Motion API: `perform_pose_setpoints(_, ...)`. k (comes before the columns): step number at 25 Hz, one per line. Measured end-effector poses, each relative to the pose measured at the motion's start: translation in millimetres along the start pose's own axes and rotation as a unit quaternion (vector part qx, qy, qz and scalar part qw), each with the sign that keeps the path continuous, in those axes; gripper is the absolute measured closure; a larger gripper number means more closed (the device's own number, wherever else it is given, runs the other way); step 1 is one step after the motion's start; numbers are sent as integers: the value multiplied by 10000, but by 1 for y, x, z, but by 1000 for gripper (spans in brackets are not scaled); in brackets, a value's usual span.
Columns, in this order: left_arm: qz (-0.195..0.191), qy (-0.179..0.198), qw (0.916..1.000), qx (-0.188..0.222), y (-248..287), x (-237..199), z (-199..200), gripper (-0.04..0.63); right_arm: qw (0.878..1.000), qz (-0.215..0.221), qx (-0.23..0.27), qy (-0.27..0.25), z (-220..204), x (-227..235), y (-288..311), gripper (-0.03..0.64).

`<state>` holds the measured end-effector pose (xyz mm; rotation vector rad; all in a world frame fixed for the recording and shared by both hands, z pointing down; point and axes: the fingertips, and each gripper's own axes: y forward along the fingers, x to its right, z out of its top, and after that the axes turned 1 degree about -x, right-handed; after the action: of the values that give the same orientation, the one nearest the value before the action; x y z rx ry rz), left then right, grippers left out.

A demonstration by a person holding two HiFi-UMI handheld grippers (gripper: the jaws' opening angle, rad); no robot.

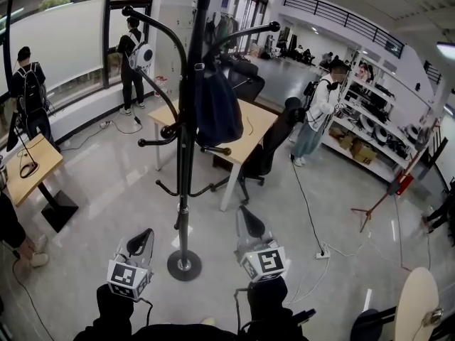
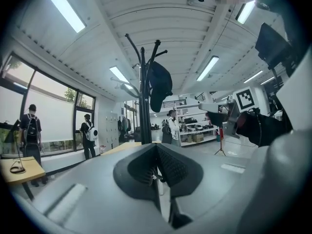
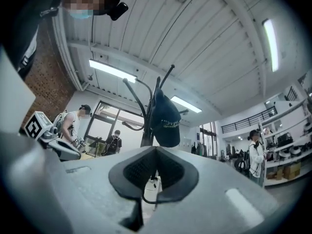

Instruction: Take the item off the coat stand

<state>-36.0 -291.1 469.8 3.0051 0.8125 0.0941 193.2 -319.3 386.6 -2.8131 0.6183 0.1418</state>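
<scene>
Two grippers: left gripper, right gripper, closed, empty.
Floor: grey, glossy, under coat stand.
Right gripper view only: print on hanging dark item.

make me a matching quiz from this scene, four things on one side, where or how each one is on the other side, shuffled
Things:
1. dark cap
2. coat stand
3. right tongs
4. wooden table

Place or state:
a. shut, with nothing between them
b. stands upright in the middle of the head view
c. hangs high on the stand
d. sits beyond the stand

Pairs: 1-c, 2-b, 3-a, 4-d
</scene>
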Motion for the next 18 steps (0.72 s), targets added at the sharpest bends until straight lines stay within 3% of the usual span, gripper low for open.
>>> perform_pose_setpoints(8,26,4,9999,-124,-1,-4,-17,592,9971,92,536,-530,72,12,43,615)
perform_pose_setpoints(14,59,-47,9999,-127,-3,-7,-16,592,9953,172,669,-679,97,14,68,612)
perform_pose_setpoints(18,61,-86,9998,-149,-4,-6,-14,592,9954,282,706,-579,110,15,82,553)
